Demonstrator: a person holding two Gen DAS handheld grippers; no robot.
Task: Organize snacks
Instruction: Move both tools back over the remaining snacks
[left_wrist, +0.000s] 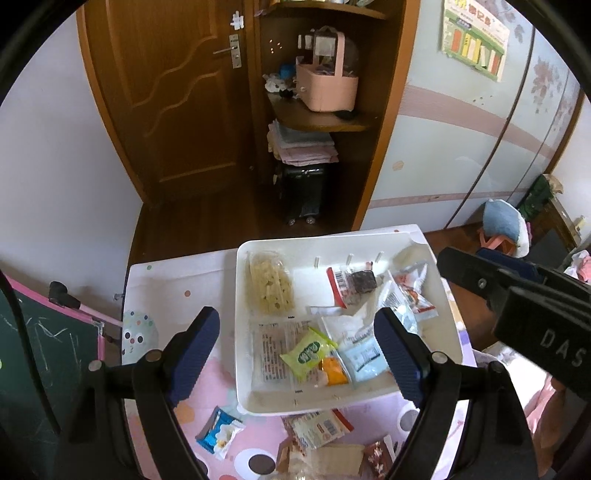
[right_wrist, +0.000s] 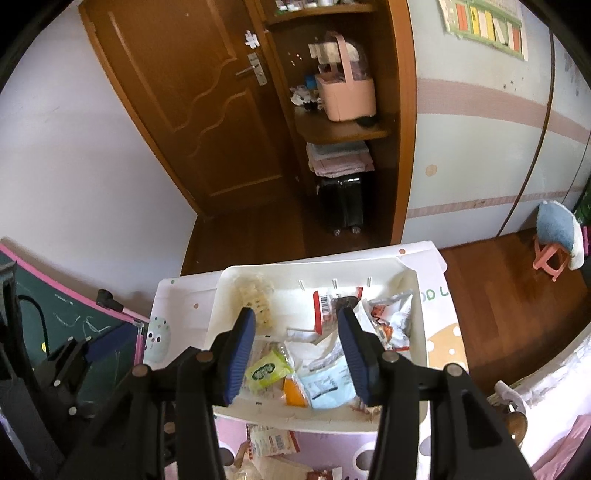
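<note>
Snack packets still loose on the counter (left_wrist: 155, 284), such as the blue packet (left_wrist: 220, 432) just before the white tray (left_wrist: 443, 317), are light, soft and crinkly (probably slippery film), so I would pinch them at a sealed edge. Both the left claw (left_wrist: 297, 358) and the right claw (right_wrist: 297, 356) stand apart and empty above the tray, the left one wider. Only the left view shows the blue packet, while the right view shows the left claw at its left edge.

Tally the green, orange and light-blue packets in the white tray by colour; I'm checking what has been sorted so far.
Green packet: 1
Orange packet: 1
Light-blue packet: 1
Total: 3, all at the near end of the white tray.
</note>
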